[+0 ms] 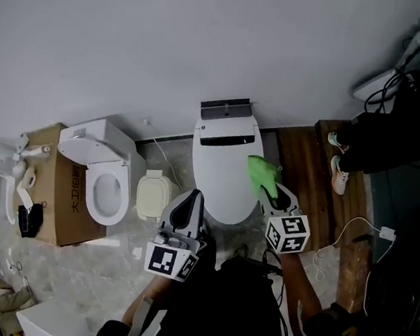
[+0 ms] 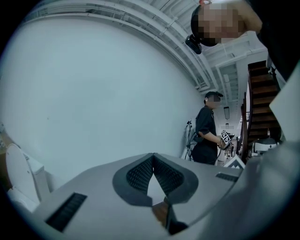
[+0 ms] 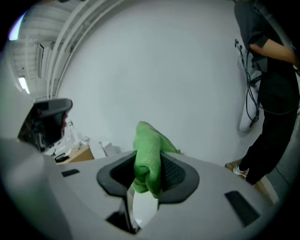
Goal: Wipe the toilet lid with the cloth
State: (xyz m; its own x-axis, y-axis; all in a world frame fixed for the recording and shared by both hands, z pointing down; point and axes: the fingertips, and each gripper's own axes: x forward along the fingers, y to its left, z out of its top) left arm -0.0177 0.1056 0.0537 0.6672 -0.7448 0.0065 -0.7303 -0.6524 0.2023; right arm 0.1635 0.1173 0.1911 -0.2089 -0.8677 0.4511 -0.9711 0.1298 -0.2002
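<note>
- Toilet lid (image 1: 222, 157): white, closed, centre of the head view; a dark unit sits at its far end against the wall.
- Cloth (image 1: 263, 175): green, bunched; lies at the lid's right edge, about halfway along its length; whether it presses on the lid or hangs just clear, I cannot tell.
- Right gripper (image 1: 273, 196): comes in from the near right and points toward the far wall; its marker cube is on the near side.
- Right gripper view: the right gripper (image 3: 149, 174) has its jaws closed on the cloth (image 3: 147, 157); a green fold is pinched between the dark pads and sticks up beyond the tips.
- Left gripper (image 1: 190, 199): at the near left rim of the toilet, just beside the lid; contact cannot be told.
- Left gripper view: the left gripper (image 2: 153, 161) has its jaw tips brought together; only a narrow wedge of gap shows behind them; nothing is between them.
- Second toilet (image 1: 101, 171): left of the first, seat ring showing open; it rests against a cardboard box (image 1: 63, 185); a small cream container (image 1: 153, 195) stands between the two toilets.
- Another person (image 1: 393, 130): dark clothes, far right, on the wooden floor (image 1: 307, 166); also seen in the left gripper view (image 2: 206, 136) and the right gripper view (image 3: 272, 84).
</note>
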